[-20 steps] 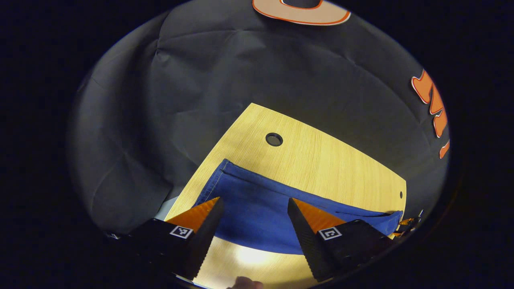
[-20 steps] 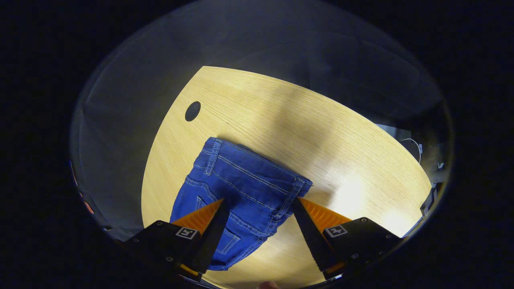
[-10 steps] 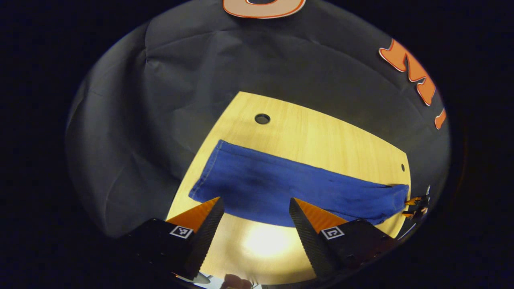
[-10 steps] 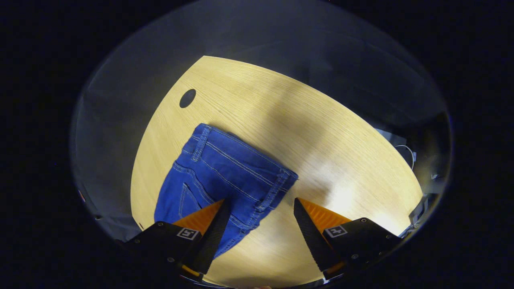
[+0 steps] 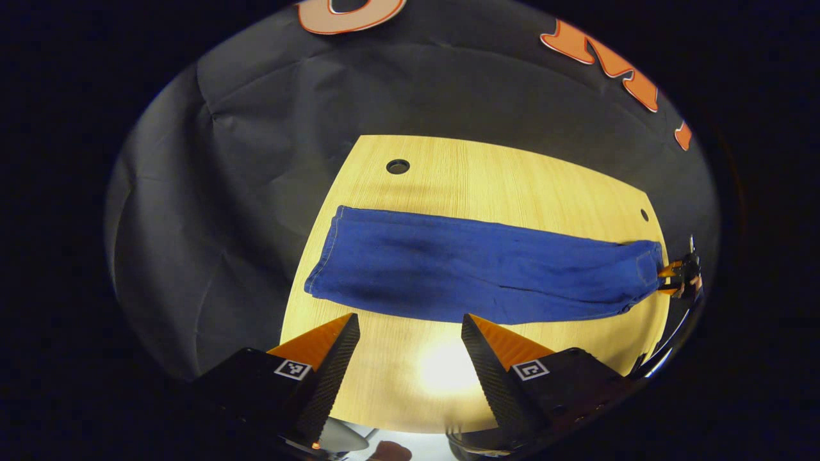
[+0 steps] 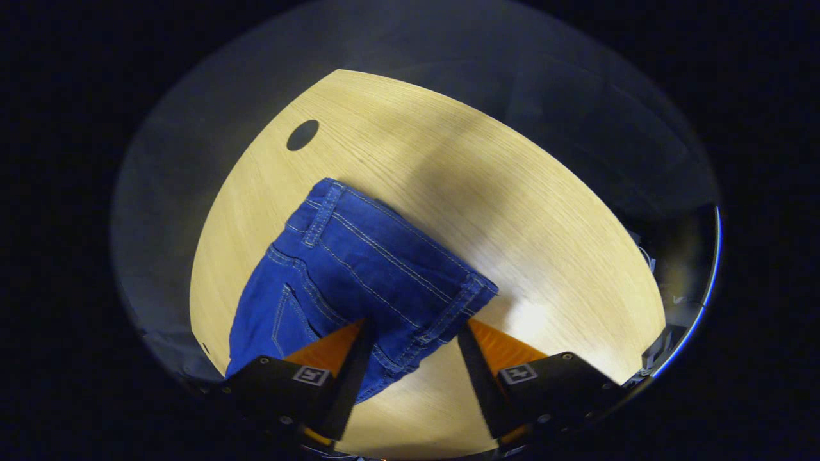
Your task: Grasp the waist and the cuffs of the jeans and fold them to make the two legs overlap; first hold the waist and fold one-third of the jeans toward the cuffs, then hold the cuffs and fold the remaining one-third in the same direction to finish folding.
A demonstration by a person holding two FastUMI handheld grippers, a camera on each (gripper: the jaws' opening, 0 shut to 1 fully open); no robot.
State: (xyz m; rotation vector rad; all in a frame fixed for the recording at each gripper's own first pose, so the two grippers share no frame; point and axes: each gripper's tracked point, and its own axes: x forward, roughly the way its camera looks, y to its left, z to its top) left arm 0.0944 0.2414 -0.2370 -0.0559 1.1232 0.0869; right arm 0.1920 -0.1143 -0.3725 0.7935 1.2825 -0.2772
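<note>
the jeans [image 5: 480, 269] now lie flat as one long strip across the counter [image 5: 487, 173], legs overlapped. the left gripper [image 5: 410, 336] has backed off, fingers wide apart and empty. the right gripper [image 6: 410, 339] hovers spread over the waist [image 6: 391, 250]; the waist fold comes next.

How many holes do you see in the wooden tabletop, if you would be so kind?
2. A larger round hole lies beyond the jeans' cuff end; a smaller hole lies near the waist end. The jeans may hide others.
</note>
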